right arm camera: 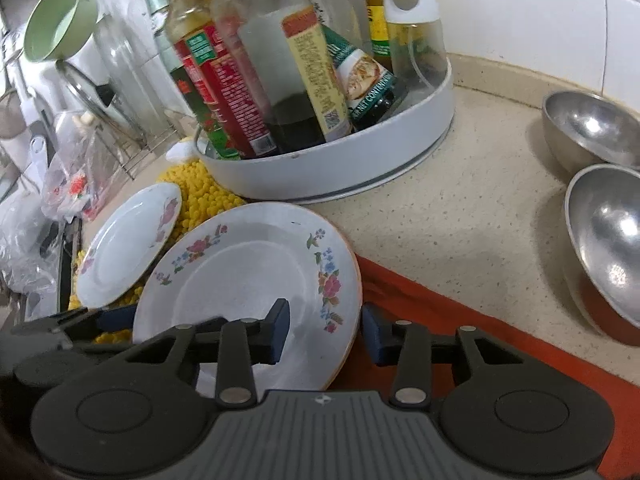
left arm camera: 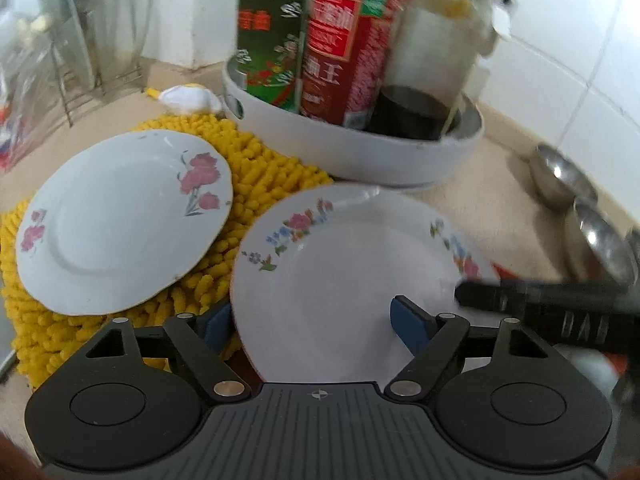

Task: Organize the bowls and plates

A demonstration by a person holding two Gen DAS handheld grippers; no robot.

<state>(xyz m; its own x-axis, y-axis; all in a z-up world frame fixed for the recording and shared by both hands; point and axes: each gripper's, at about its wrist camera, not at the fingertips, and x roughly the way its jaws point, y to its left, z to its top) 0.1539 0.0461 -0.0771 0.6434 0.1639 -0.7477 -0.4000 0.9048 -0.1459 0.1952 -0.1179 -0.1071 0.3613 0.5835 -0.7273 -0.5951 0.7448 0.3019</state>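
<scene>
Glossy round floral plate [right arm camera: 248, 280], nubby yellow mat [left arm camera: 256, 168]

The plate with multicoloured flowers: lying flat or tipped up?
Tipped. The multicoloured-flower plate has its right rim raised clear of the orange cloth, and its left side overlaps the yellow mat, in the right wrist view.

Left gripper [left arm camera: 310, 326]: points steeply downward; jaws stand apart, one blue pad on either side of a plate's near rim, neither clearly pressing on it.
Left pads [left arm camera: 412, 326]: the right one lies over the plate's face, the left one sits just outside the rim.
Right gripper [right arm camera: 326, 330]: also angled downward; jaws narrower, straddling the same plate's right rim.
Right pads [right arm camera: 280, 330]: whether they press on the rim cannot be told.
</scene>
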